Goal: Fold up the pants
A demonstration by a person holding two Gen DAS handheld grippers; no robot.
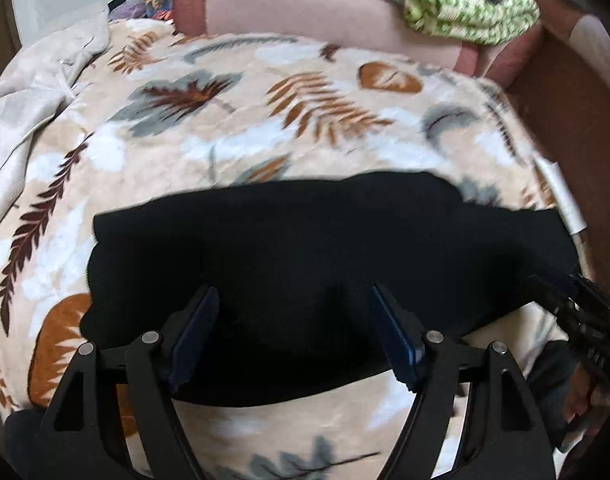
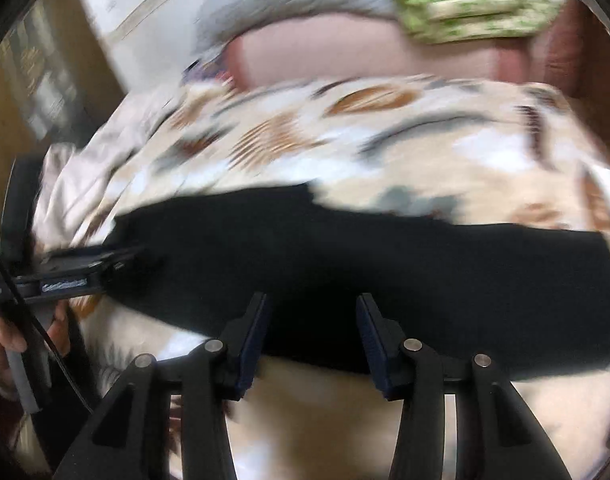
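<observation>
The black pants (image 1: 305,248) lie folded in a wide band across a leaf-patterned blanket (image 1: 241,120). My left gripper (image 1: 293,300) is open and empty, its blue pads just above the pants' near part. My right gripper (image 2: 311,308) is open and empty over the pants (image 2: 385,260) near their front edge. The right wrist view is motion-blurred. Each gripper shows at the edge of the other's view: the right one (image 1: 577,300), the left one (image 2: 85,272).
A pink pillow (image 1: 305,4) and a green patterned cloth (image 1: 469,4) lie at the far end of the bed. A beige garment (image 1: 37,96) is bunched at the far left. A brown bed frame (image 1: 565,112) runs along the right.
</observation>
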